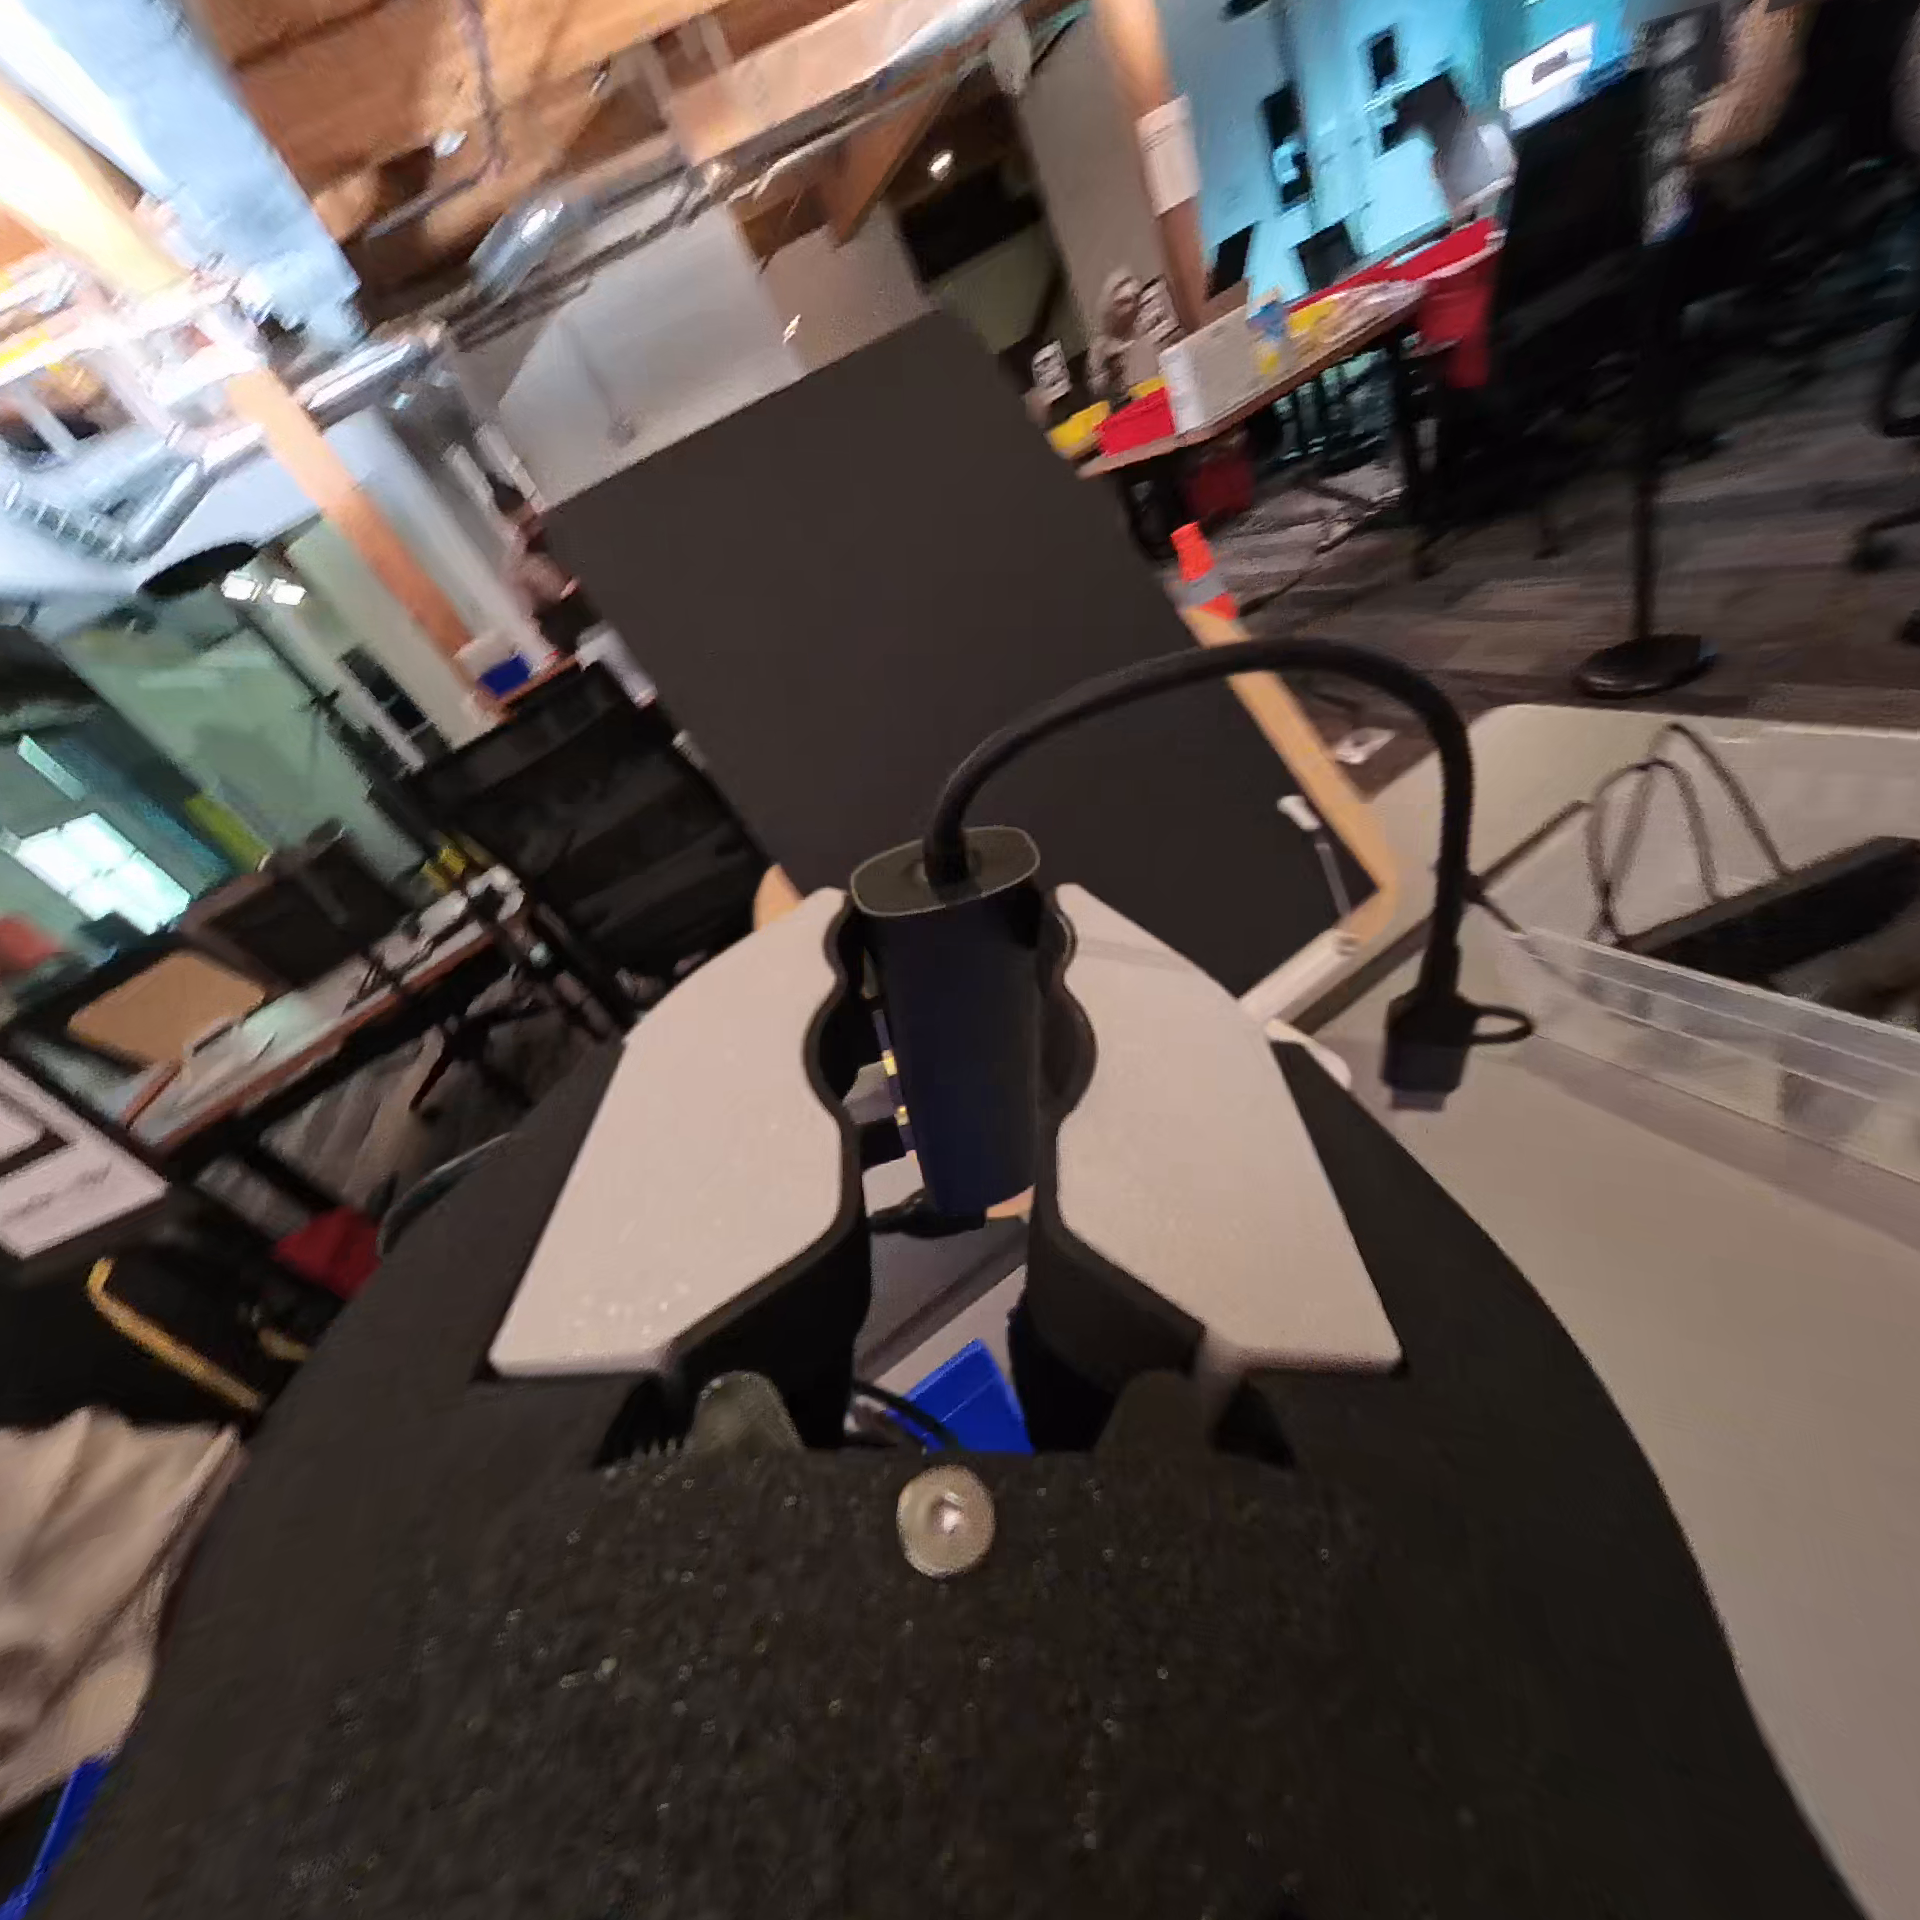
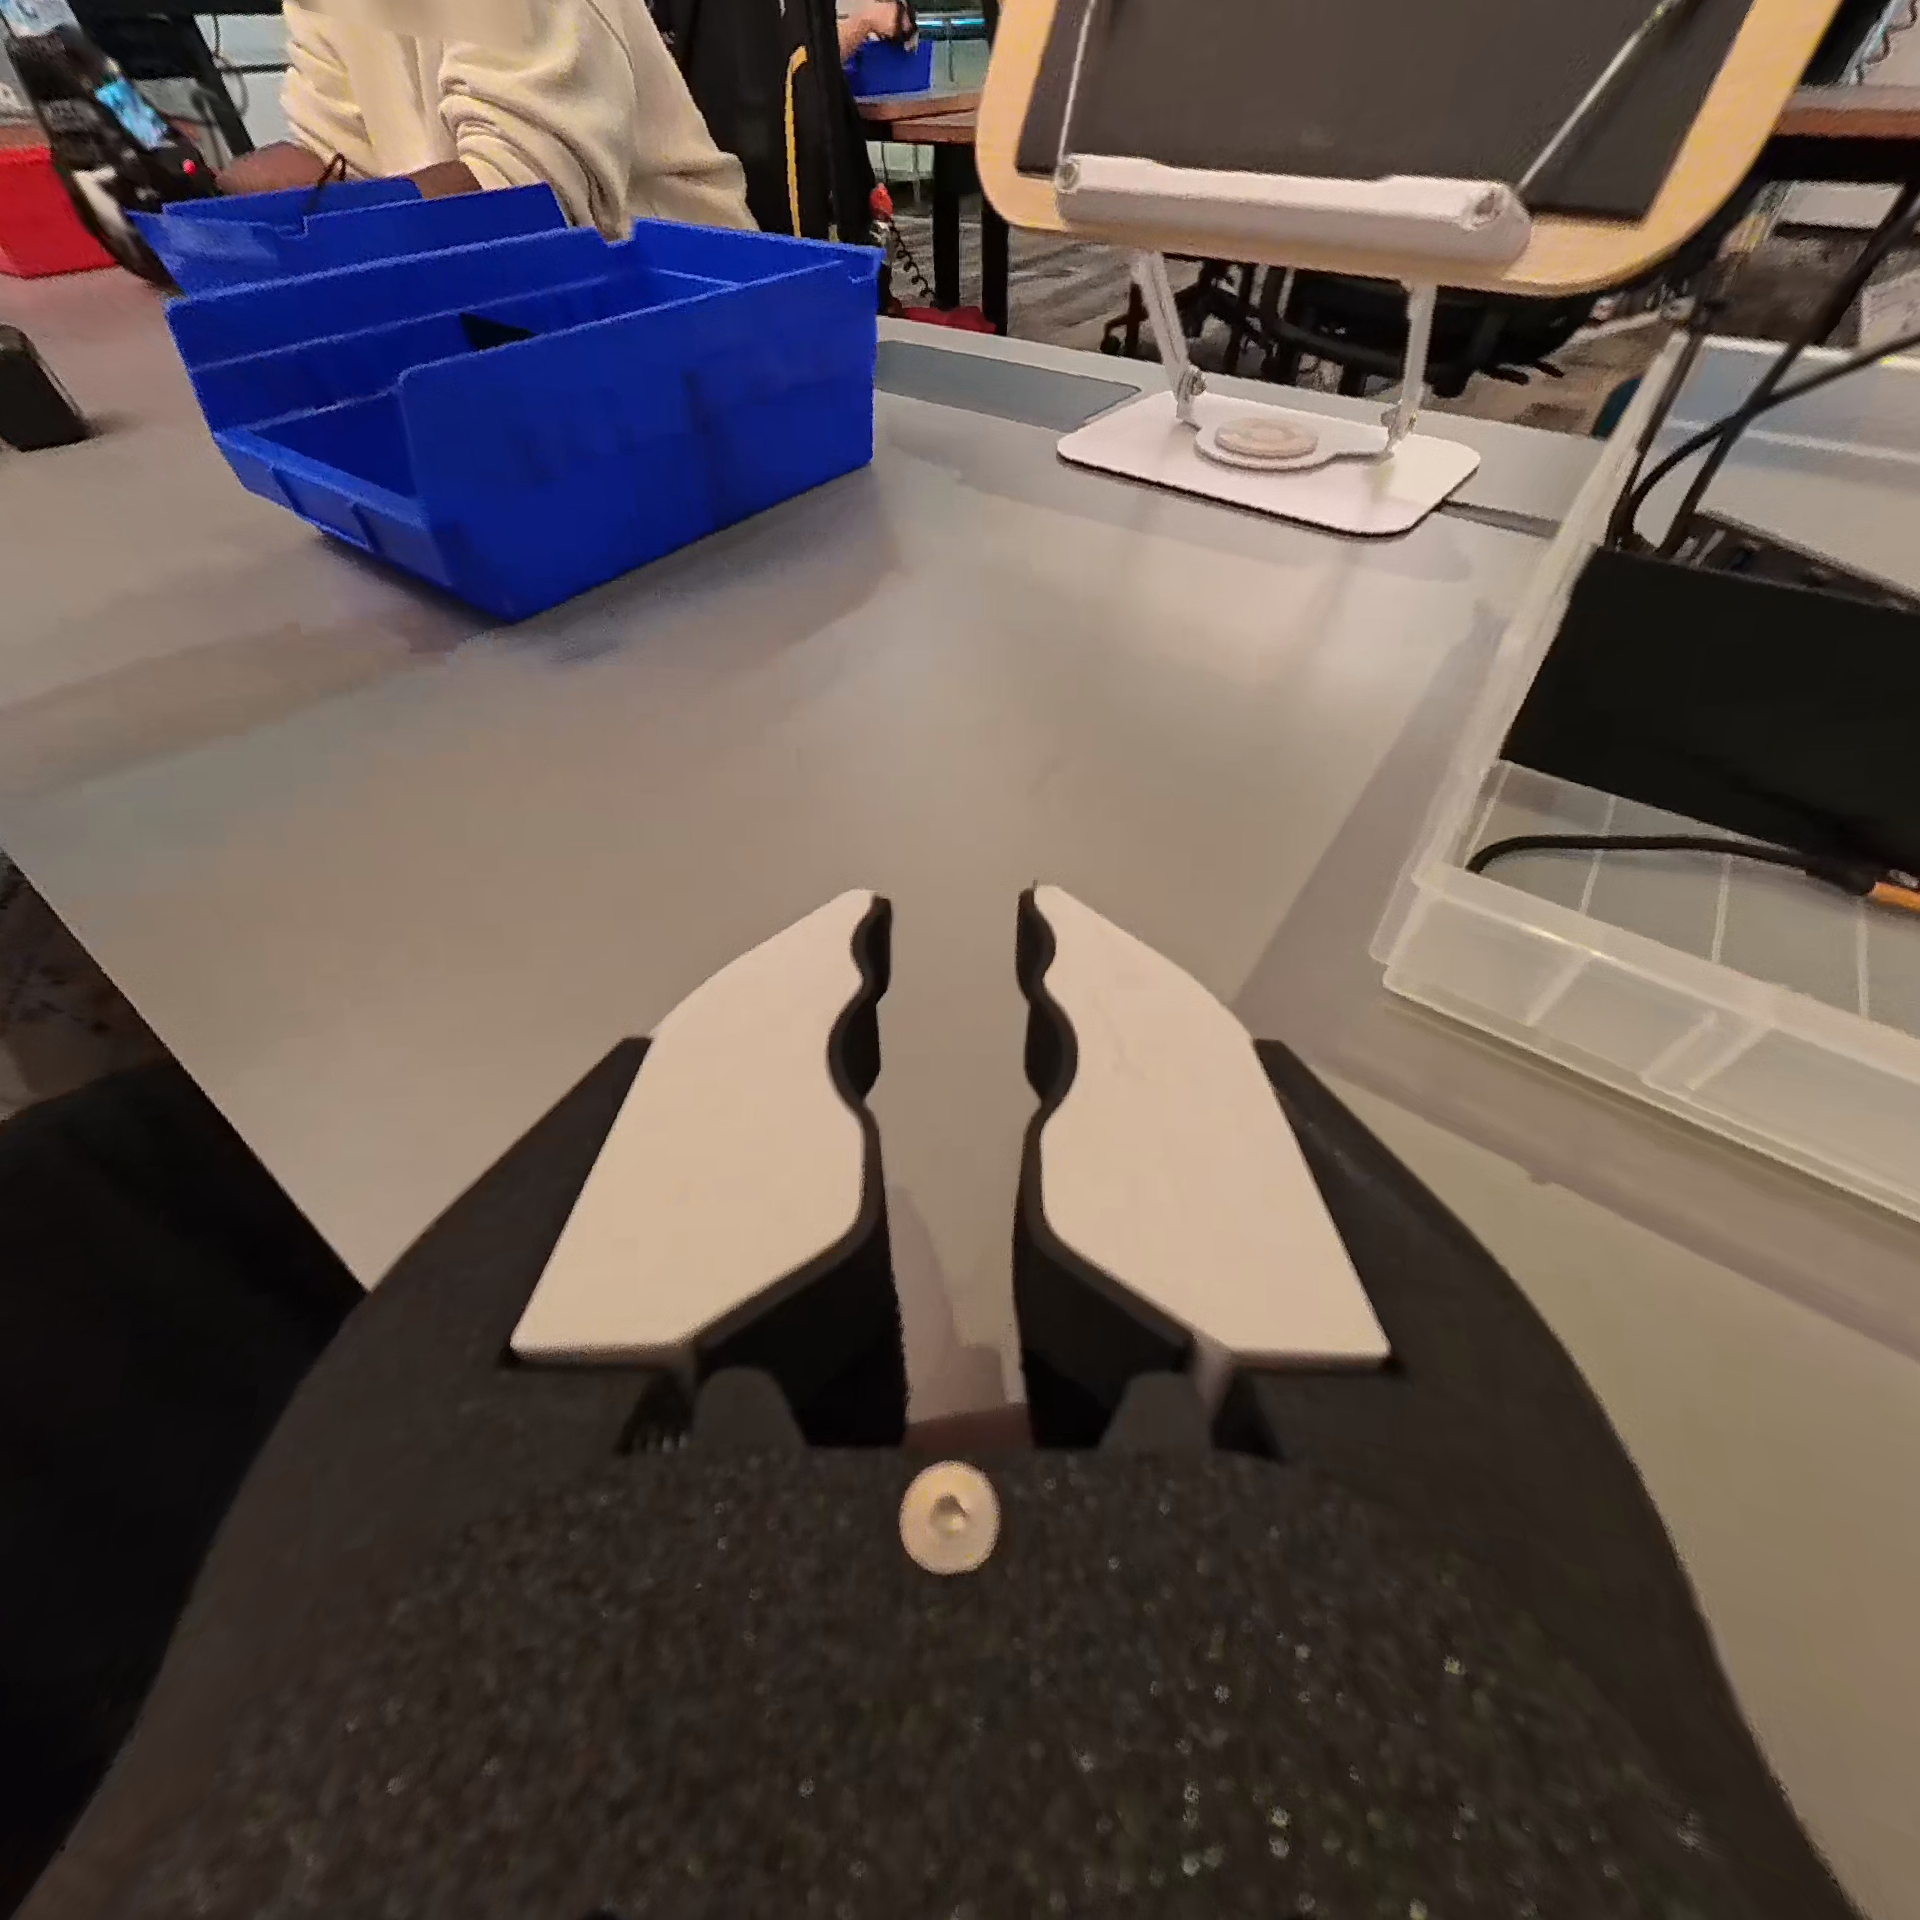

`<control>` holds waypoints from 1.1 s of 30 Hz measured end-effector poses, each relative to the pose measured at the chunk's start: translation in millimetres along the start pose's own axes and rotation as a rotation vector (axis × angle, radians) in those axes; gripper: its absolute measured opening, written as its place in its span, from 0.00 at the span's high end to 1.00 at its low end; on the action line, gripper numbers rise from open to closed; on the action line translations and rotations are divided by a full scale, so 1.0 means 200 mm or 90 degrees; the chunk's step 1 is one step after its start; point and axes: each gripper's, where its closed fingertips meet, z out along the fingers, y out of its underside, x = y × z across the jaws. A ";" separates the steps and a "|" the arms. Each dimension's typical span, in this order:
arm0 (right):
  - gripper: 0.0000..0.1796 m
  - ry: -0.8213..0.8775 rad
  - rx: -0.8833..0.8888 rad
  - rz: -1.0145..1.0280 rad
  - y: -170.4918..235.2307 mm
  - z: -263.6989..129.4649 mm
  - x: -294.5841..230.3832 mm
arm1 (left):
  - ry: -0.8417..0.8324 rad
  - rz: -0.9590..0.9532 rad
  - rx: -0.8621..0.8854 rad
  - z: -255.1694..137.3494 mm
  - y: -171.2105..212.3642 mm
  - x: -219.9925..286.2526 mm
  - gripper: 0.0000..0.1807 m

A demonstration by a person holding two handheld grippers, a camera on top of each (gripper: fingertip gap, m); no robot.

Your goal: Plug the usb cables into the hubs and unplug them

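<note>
Clamped in the left claw (image 1: 951, 1039), a dark blue hub (image 1: 961, 1049) stands on end, lifted above the desk (image 1: 1662, 1351), its ports along the left face only partly visible. Nothing can be seen plugged into those ports. From the top of the hub its own black cable (image 1: 1226, 665) arches up and over to the right, and the connector (image 1: 1429, 1039) at its end dangles free, just right of the hub and over the grey desk. Beyond that connector, farther right of the hub, sits a clear plastic tray (image 1: 1714, 1029) holding a black box with looped wires.

Low over bare desk (image 2: 727, 779), the right claw (image 2: 954, 997) is parted by a narrow gap and holds nothing. A blue bin (image 2: 623, 468) sits ahead to its left, a clear tray (image 2: 1662, 1039) to its right, and a white stand (image 2: 1268, 457) carrying a tilted board lies beyond. A person in a pale sleeve (image 2: 582, 114) is behind the bin.

Judging by this, the task appears to be at an early or in-between stage: one hub is in hand, no plug is seated, and a cable has yet to be gripped.
</note>
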 end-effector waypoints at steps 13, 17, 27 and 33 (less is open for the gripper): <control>0.74 -0.140 0.036 -0.059 -0.66 0.04 -0.15 | 0.110 0.391 0.020 -0.25 0.41 1.29 0.83; 0.78 -0.176 -0.053 -0.062 -0.61 0.16 -0.21 | 0.141 0.452 0.012 -0.29 0.49 1.49 0.82; 0.90 -0.113 -0.101 -0.098 -0.34 0.30 -0.19 | 0.148 0.444 -0.023 -0.39 0.60 1.64 0.83; 0.90 -0.107 -0.054 -0.090 -0.25 0.28 -0.11 | 0.352 0.056 -0.168 -0.67 0.86 1.75 0.86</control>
